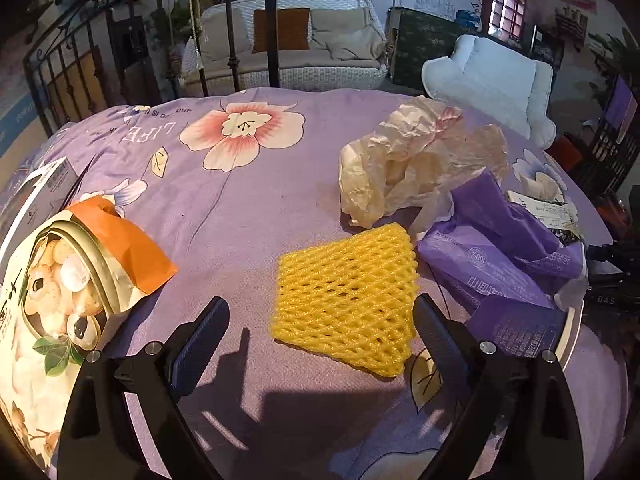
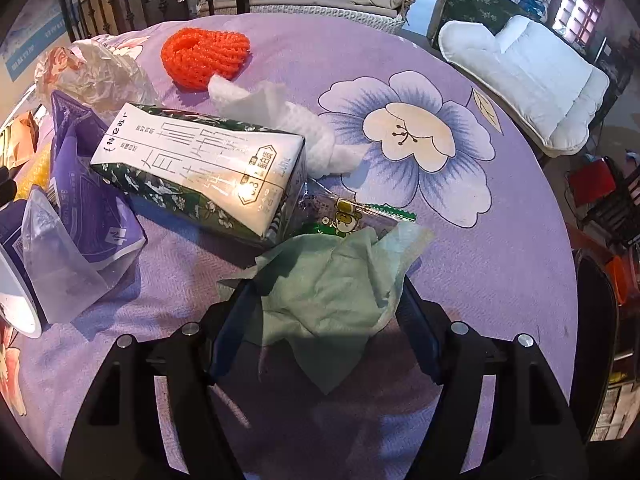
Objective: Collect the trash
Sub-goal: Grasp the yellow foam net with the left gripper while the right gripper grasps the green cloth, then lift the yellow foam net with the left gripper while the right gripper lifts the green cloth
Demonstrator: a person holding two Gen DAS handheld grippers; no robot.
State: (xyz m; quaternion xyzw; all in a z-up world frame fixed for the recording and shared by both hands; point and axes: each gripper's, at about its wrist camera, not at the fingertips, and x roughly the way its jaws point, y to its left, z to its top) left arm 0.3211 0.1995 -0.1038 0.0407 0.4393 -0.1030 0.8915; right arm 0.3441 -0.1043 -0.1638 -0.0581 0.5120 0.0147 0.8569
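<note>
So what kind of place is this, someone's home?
Probably a lived-in lounge or patio. A round table under a purple floral cloth is strewn with trash, and behind it sit a wicker sofa with cushions and a white padded chair.

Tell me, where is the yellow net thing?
In the left wrist view the yellow foam net lies flat on the purple flowered tablecloth, just ahead of the open left gripper, with the purple packet to its right.

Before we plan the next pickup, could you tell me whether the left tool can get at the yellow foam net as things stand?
Probably yes: the left tool is open, and the yellow foam net lies flat just ahead between its fingers, with nothing on top of it.
</note>
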